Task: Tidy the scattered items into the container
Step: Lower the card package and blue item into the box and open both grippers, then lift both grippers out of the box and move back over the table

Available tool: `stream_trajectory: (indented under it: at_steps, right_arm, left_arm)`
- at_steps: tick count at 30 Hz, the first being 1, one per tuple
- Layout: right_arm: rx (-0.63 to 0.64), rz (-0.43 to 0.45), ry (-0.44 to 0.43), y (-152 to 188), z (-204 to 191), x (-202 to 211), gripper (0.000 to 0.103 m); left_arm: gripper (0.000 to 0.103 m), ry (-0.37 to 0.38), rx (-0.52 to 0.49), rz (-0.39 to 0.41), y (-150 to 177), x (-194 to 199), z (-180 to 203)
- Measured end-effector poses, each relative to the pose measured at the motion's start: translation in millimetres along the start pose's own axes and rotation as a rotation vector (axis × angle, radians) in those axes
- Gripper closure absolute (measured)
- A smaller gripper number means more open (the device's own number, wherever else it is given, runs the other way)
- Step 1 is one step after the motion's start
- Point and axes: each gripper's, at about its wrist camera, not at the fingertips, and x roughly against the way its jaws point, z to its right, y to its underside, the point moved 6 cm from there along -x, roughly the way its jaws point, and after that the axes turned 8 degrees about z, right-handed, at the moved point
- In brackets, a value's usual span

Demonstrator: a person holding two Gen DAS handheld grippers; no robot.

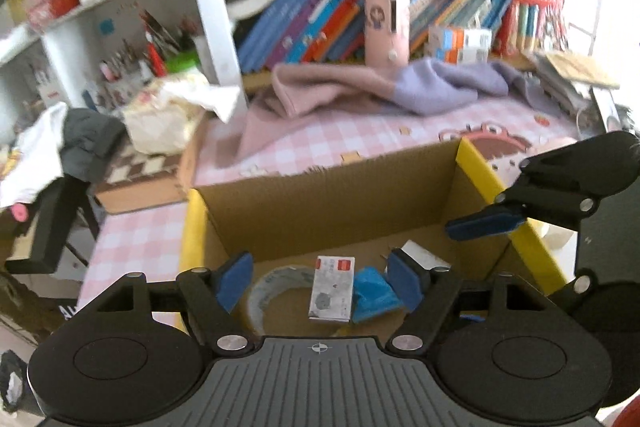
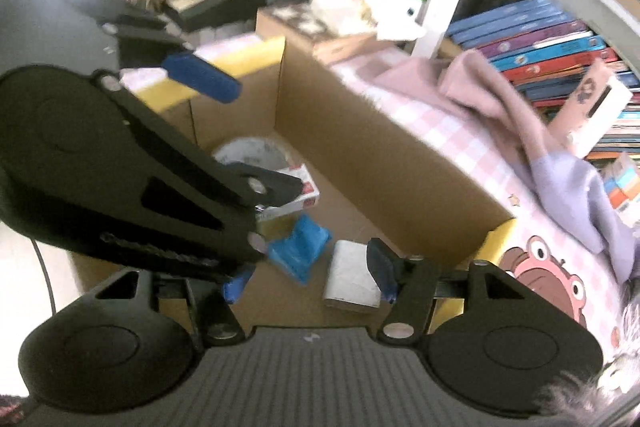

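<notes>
A cardboard box (image 1: pixel 332 195) with yellow flap edges stands on the pink checked cloth; it also shows in the right wrist view (image 2: pixel 360 143). Inside lie a tape roll (image 1: pixel 266 287), a white and red card box (image 1: pixel 332 287), a blue packet (image 1: pixel 374 293) and a white block (image 2: pixel 352 277). My left gripper (image 1: pixel 320 283) is open and empty above the box's near side. My right gripper (image 2: pixel 308 277) is open and empty over the box's right end; it shows in the left wrist view (image 1: pixel 560 195). The left gripper partly hides the box floor in the right wrist view.
A pink and purple cloth (image 1: pixel 380 87) lies crumpled behind the box. Shelves with leaning books (image 1: pixel 340 19) stand at the back. A wooden checkerboard box (image 1: pixel 144 179) with clothes piled on it sits to the left. A frog picture (image 2: pixel 540 267) marks the cloth to the right.
</notes>
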Motion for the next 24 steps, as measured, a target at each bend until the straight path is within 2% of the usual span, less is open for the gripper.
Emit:
stream_trajectory:
  at_steps: [5,11,15,19,24]
  right_arm:
    - [-0.034,0.077,0.030,-6.9,-1.5,30.6,0.042]
    - [-0.076,0.143,0.076,-3.2,-12.5,67.7,0.035]
    - [-0.099,0.187,0.120,2.7,-21.1,90.5,0.033]
    - [-0.123,0.268,0.191,12.2,-31.5,116.7,0.028]
    - [-0.163,0.301,0.239,27.9,-43.8,140.7,0.027]
  left_arm:
    - [0.022,-0.031,0.040,0.078,-1.3,38.0,0.4]
    - [0.021,-0.072,0.035,0.138,7.2,80.4,3.3]
    - [0.020,-0.122,0.051,0.184,16.2,108.7,1.9]
    - [0.015,-0.177,0.071,0.229,26.3,135.6,1.0]
    - [0.014,-0.192,0.079,0.257,41.2,163.5,6.1]
